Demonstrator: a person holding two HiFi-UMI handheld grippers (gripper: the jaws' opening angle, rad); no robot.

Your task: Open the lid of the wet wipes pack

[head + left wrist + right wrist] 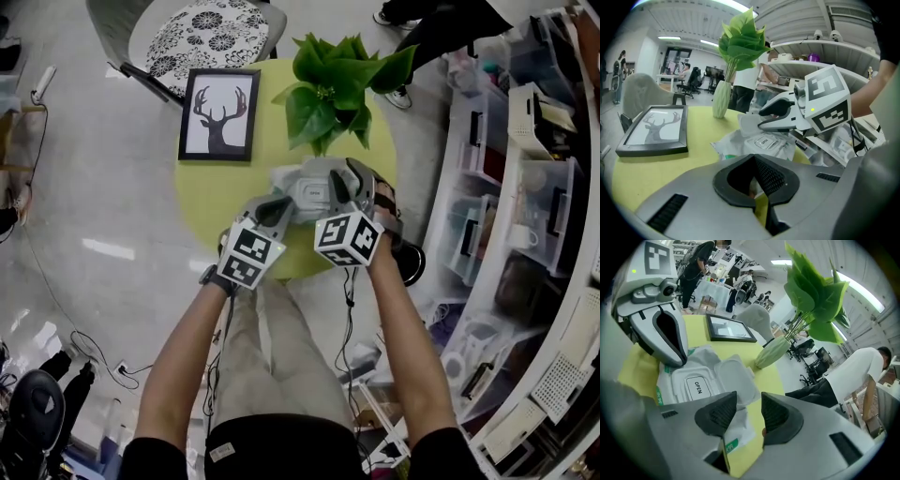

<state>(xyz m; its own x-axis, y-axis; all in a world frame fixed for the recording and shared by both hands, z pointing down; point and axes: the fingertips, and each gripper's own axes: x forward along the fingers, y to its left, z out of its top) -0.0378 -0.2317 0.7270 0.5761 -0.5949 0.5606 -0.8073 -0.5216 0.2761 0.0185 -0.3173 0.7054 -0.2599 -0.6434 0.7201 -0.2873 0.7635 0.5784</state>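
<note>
The wet wipes pack [302, 186] lies on the round yellow table [211, 202], just in front of the vase [774, 352] with the plant. Its hard lid [733, 376] is already flipped back, so the sticker [696, 386] marked OPEN is uncovered. The left gripper [755, 159] has its tongs pressed together on the film at the pack's edge. The right gripper [749, 398] has its tongs spread and pinches nothing, close above the lid's rim. I think the lid may fall shut, because nothing holds it. The thin film can also slip from the left tongs, and then the light pack would slide toward the vase
</note>
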